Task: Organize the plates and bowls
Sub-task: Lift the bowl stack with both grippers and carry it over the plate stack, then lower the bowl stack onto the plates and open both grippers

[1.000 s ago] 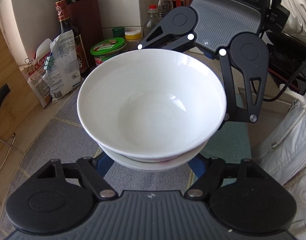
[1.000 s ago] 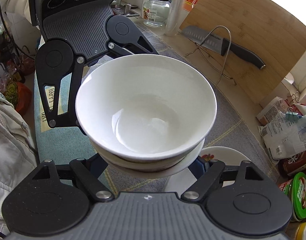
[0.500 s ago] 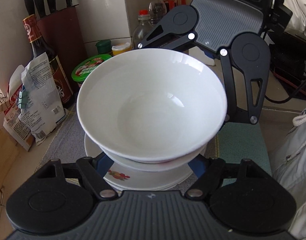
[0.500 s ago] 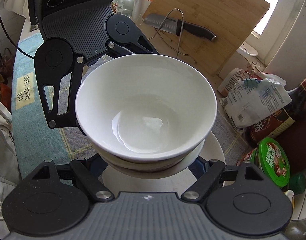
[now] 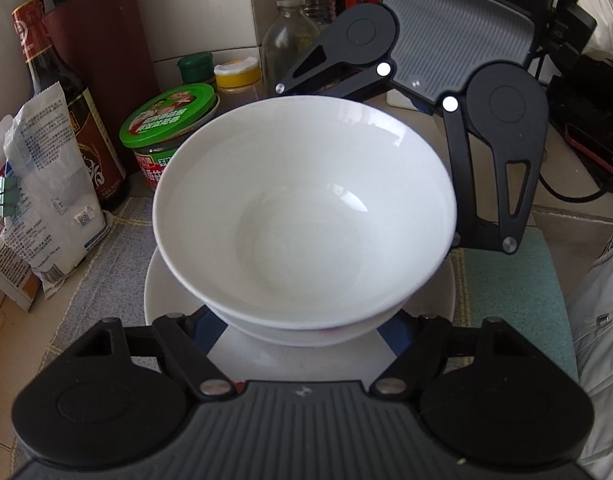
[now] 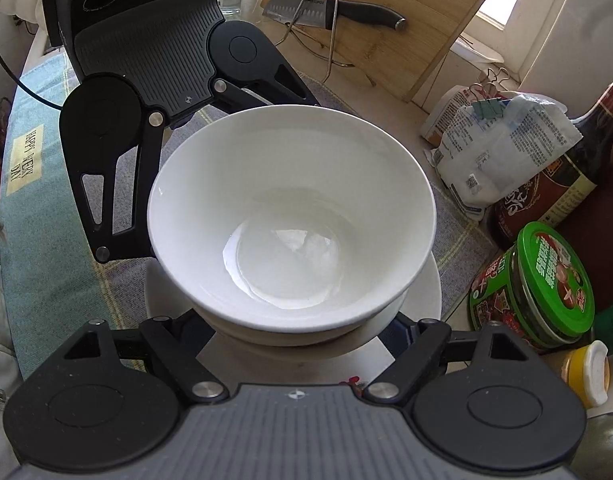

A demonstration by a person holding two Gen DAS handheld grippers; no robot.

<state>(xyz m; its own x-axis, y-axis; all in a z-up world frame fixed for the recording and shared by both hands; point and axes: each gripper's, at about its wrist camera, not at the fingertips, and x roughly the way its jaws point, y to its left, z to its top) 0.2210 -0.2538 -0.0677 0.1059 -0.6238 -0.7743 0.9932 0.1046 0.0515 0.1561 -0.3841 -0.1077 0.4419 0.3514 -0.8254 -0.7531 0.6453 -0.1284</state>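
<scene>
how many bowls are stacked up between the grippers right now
2. The top bowl sits nested in a lower bowl, of which only the rim shows beneath it. Both hang above a plate. More underneath could be hidden.

counter (image 5: 578,216) carries a grey checked mat (image 5: 106,288) joined to a teal mat (image 5: 514,280), with a white plate (image 5: 162,292) sitting on the grey one. along the wall edge: green-lid jar (image 5: 168,120), dark sauce bottle (image 5: 66,96), clipped bags (image 5: 46,208), knife block (image 5: 98,40). cutting board (image 6: 406,12) leans at the far end, wire rack (image 6: 326,40) beside it.
</scene>
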